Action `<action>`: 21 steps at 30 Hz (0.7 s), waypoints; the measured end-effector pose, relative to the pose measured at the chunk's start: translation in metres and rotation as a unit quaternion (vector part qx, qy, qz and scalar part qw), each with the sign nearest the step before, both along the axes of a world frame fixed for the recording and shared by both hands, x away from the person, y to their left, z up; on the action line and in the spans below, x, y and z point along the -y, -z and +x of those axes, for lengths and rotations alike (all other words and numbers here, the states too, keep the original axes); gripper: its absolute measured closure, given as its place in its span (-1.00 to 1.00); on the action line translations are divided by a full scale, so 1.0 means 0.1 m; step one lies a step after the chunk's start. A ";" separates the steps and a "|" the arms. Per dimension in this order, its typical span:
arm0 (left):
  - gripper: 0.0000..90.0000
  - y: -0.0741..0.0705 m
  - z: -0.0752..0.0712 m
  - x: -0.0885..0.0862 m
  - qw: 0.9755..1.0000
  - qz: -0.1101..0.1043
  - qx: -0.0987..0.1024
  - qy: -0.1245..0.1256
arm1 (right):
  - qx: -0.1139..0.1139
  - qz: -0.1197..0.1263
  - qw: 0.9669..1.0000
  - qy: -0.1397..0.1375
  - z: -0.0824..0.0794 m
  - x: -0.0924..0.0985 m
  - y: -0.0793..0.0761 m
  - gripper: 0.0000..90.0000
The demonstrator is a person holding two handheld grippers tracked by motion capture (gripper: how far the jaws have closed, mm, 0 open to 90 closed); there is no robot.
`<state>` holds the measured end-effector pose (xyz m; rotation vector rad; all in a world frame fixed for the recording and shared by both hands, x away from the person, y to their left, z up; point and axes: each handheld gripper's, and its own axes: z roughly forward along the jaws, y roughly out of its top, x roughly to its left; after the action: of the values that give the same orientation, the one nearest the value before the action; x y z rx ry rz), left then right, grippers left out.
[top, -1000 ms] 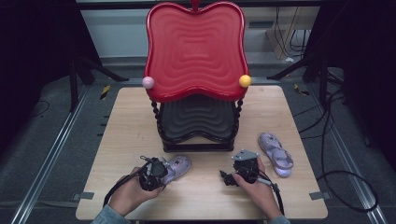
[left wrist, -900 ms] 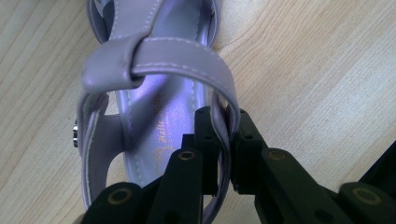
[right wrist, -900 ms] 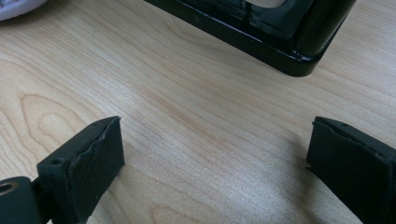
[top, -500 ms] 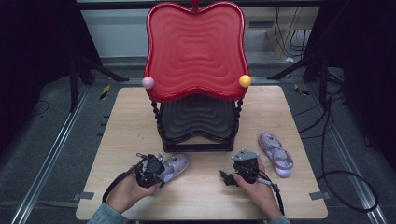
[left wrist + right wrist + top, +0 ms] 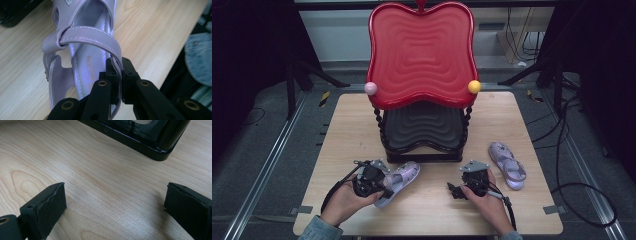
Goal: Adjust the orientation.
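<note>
Left gripper view: left gripper [image 5: 117, 72] pinching lilac sandal [image 5: 82, 50] heel strap; right gripper [image 5: 115, 207] resting spread, near black stand [image 5: 150, 137].

High overhead view; two close fingers-mounted cameras, shared table [image 5: 362, 125].

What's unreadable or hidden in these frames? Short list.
- Sandal in the left gripper view: toe end cut off by the top edge; gold insole print too small and blurred to read.
- Same sandal in the high view: heel hidden by the left gripper.
- Lower black shelf, high view: rear part hidden under the red top tray.
- Black stand base, right gripper view: cut off by the top edge.
- Right gripper, high view: jaws too small to judge.
</note>
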<state>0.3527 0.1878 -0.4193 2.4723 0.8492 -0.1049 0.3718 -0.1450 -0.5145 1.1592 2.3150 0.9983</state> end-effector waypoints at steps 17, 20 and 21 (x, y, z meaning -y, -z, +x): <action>0.92 -0.15 0.03 0.08 0.994 -0.113 0.001 -0.010 | 0.000 0.000 1.000 0.000 0.00 0.00 0.00 -0.90; 0.92 -0.18 0.05 0.05 0.988 -0.153 0.002 -0.021 | 0.000 0.000 1.000 0.000 0.00 0.00 0.00 -0.90; 0.92 -0.19 0.05 0.05 0.986 -0.165 0.004 -0.025 | 0.001 -0.001 1.000 -0.001 0.00 0.00 0.00 -0.90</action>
<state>0.3581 0.1829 -0.4002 2.1398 0.8181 -0.2017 0.3719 -0.1451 -0.5145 1.1561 2.3158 0.9980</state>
